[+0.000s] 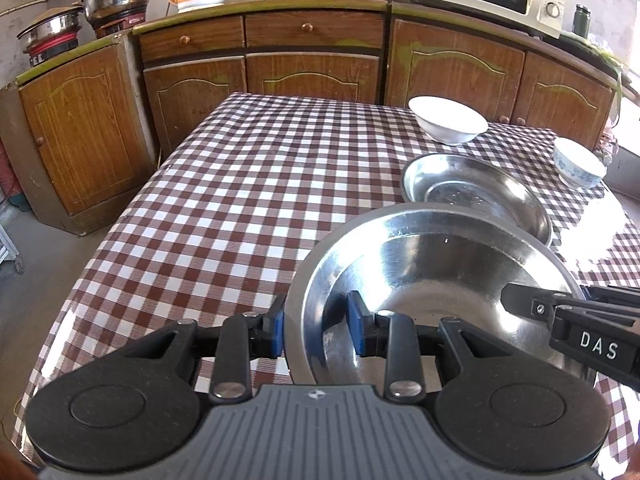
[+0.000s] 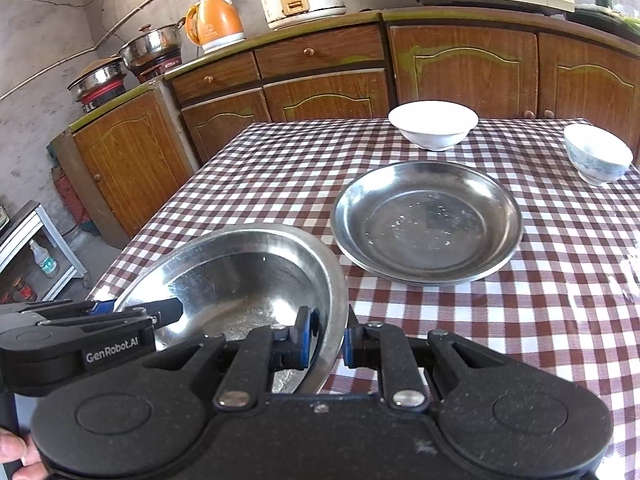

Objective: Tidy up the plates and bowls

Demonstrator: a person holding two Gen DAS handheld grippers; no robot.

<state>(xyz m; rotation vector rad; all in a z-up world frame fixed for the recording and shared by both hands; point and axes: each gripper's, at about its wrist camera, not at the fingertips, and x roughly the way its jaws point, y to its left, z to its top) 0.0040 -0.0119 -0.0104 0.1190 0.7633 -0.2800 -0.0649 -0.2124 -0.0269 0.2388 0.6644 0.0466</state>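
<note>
Two grippers are clamped on one steel plate (image 1: pixel 432 280), which is held above the near part of the checked tablecloth (image 1: pixel 224 184). In the left wrist view, the left gripper (image 1: pixel 316 326) is seen pinching the plate's rim at about nine o'clock of the plate: one blue pad (image 1: pixel 278 332) lies outside the rim and the other (image 1: pixel 358 326) inside the dish, with the rim wall between them. At three o'clock of the same plate, the right gripper (image 1: pixel 520 302) is seen reaching in from the frame edge, its dark fingertip laid over the rim.

In the right wrist view, the right gripper (image 2: pixel 326 340) is seen nipped on the plate's rim at roughly four o'clock, the inner pad (image 2: pixel 302 340) inside the dish and the outer pad (image 2: pixel 352 344) against the underside; its fingers are nearly pressed together on the thin metal. The held plate (image 2: pixel 240 276) is tilted, its far edge raised.

A second steel plate (image 2: pixel 428 220) is laid flat on the cloth at one o'clock from the held one, apart from it. A white bowl (image 2: pixel 434 124) is set beyond it at twelve o'clock, and a small patterned bowl (image 2: pixel 598 156) at two o'clock, near the table's far right edge.
</note>
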